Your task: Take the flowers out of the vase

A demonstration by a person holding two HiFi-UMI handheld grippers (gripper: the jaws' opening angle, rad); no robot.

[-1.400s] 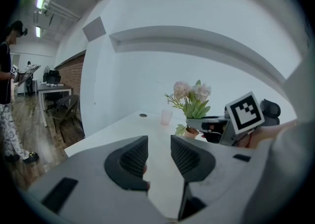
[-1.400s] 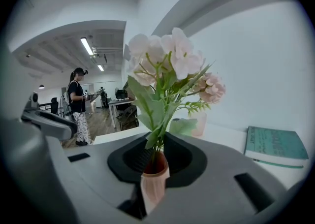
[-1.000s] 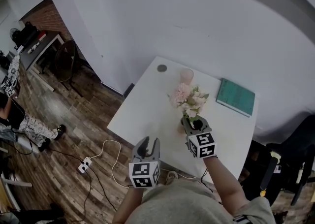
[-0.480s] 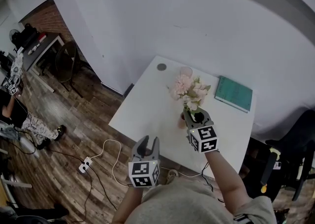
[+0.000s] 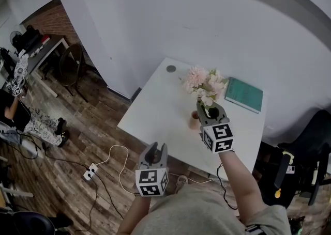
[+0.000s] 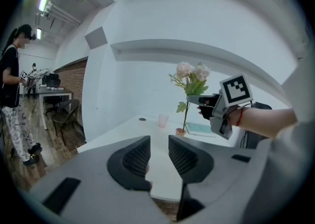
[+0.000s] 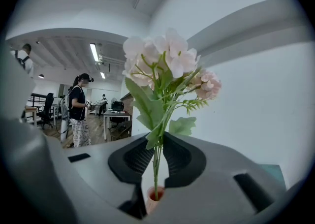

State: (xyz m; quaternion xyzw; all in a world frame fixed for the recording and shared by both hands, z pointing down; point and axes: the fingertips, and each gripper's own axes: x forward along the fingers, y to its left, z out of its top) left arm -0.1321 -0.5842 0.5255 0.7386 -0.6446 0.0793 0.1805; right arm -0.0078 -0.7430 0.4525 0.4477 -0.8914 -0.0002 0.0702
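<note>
The right claw (image 5: 209,111) pinches the stems of the flowers (image 5: 206,85) and holds them high above the table (image 5: 155,120). The stem ends reach into the vase (image 5: 194,120), so the removal looks about half done. The left claw (image 5: 155,152) has just been closing partway and holds nothing.
</note>
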